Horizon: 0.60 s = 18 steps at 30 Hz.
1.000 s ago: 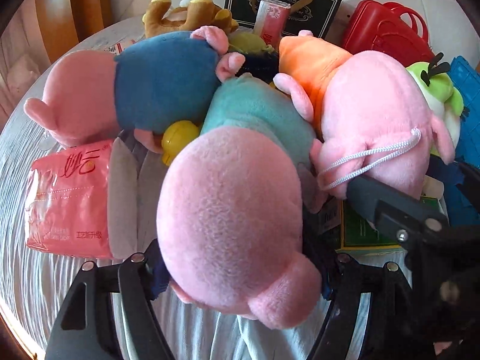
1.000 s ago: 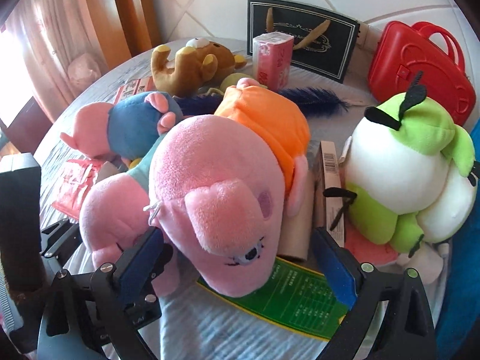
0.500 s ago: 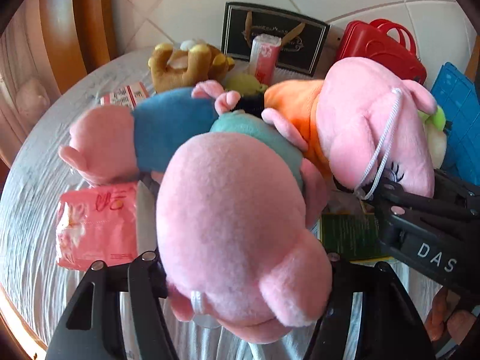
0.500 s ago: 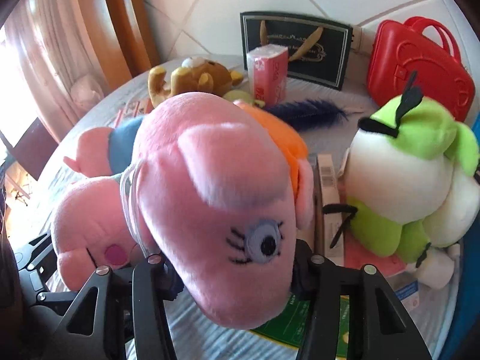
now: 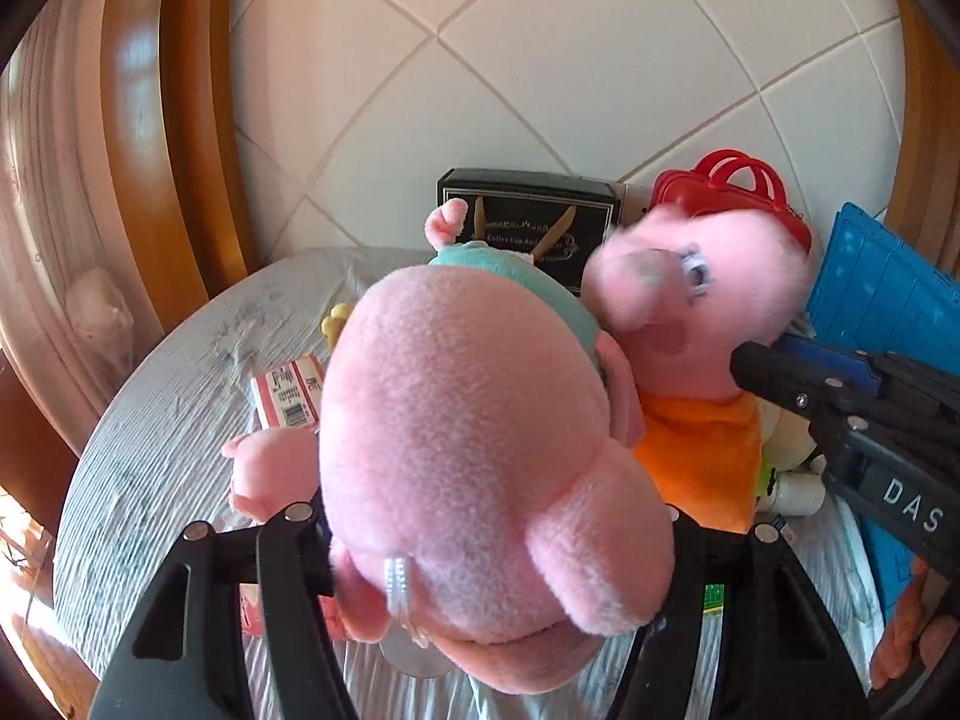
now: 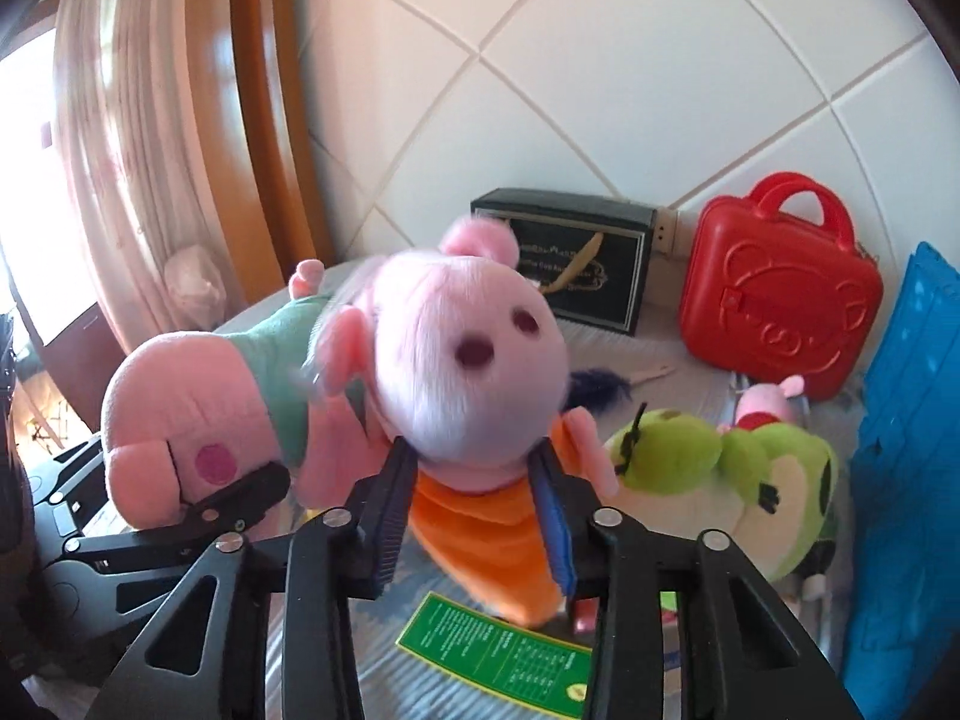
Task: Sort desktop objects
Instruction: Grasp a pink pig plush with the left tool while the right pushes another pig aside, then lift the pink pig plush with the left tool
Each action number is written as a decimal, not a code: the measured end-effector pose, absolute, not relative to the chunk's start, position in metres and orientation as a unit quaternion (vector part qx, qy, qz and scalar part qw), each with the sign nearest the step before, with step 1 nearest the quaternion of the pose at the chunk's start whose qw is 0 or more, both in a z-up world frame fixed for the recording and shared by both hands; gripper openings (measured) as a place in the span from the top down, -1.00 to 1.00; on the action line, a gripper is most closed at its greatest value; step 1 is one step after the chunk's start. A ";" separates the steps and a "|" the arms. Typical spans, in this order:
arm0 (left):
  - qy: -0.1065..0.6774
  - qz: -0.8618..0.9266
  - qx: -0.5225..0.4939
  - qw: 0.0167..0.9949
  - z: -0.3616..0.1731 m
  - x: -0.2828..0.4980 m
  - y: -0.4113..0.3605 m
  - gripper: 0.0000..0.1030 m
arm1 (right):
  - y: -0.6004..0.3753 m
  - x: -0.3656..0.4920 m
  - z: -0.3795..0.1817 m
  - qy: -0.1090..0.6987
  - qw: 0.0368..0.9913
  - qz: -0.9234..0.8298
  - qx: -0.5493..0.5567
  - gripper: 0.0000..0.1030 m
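Note:
My left gripper [image 5: 498, 546] is shut on a pink pig plush in a teal shirt [image 5: 474, 456] and holds it above the table; the plush also shows in the right wrist view [image 6: 198, 414]. My right gripper [image 6: 474, 498] is shut on a pink pig plush in an orange dress [image 6: 468, 372], lifted off the table; it also shows in the left wrist view [image 5: 708, 324]. The two plushes hang side by side, touching.
A third pink pig plush [image 5: 270, 474] lies on the round grey table [image 5: 156, 420]. A green-and-white plush [image 6: 738, 480], red toy case [image 6: 780, 300], black box [image 6: 576, 264], blue crate [image 6: 906, 450] and green card [image 6: 498, 654] are around.
Both grippers rose with their plushes off the pile. The orange-dress pig turned snout forward. The wall now fills the upper part of both views.

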<state>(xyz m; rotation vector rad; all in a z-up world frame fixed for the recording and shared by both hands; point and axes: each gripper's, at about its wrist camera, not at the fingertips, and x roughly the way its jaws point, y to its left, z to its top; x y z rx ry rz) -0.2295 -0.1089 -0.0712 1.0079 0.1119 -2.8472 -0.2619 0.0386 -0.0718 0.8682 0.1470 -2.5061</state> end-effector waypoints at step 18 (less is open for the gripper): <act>0.053 -0.904 0.414 0.089 -0.145 -0.213 -0.142 -0.20 | 0.071 -0.250 -0.153 0.044 0.227 -0.856 0.463 -0.29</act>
